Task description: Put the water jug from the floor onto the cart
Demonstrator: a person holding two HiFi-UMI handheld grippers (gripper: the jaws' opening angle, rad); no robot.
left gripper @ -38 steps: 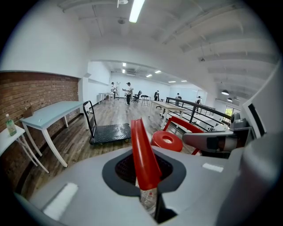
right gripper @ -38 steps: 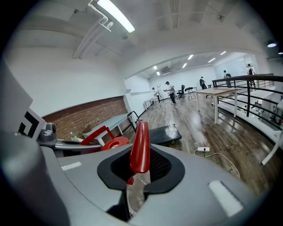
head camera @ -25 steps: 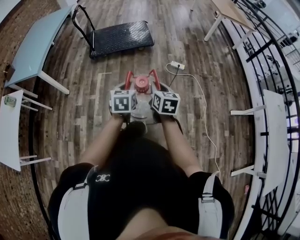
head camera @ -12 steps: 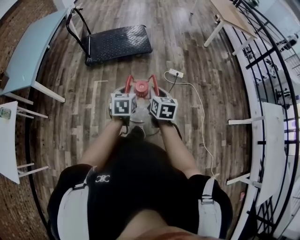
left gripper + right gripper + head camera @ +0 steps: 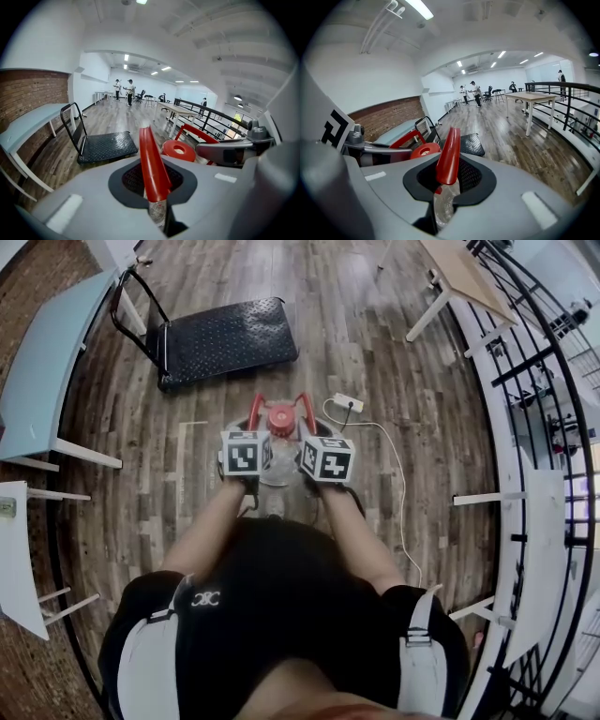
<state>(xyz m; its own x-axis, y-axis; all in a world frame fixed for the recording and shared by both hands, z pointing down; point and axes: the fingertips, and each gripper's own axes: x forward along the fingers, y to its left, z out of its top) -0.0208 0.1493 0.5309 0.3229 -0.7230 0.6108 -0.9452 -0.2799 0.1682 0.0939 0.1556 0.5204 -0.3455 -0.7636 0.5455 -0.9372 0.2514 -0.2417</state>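
The water jug is clear, with a red cap and two red handles, and it hangs off the floor between my grippers. My left gripper is shut on the left red handle. My right gripper is shut on the right red handle. The cap shows beside each handle in both gripper views. The black platform cart with its upright push bar stands on the wood floor just ahead and slightly left of the jug. The cart deck lies bare.
A white power strip and its cable lie on the floor right of the jug. A light blue table and a white table stand at the left, a wooden table and a black railing at the right. Several people stand far down the room.
Both grippers have carried the jug forward across the floor. The cart now lies closer, lower and further left in the head view. Both grips are unchanged.
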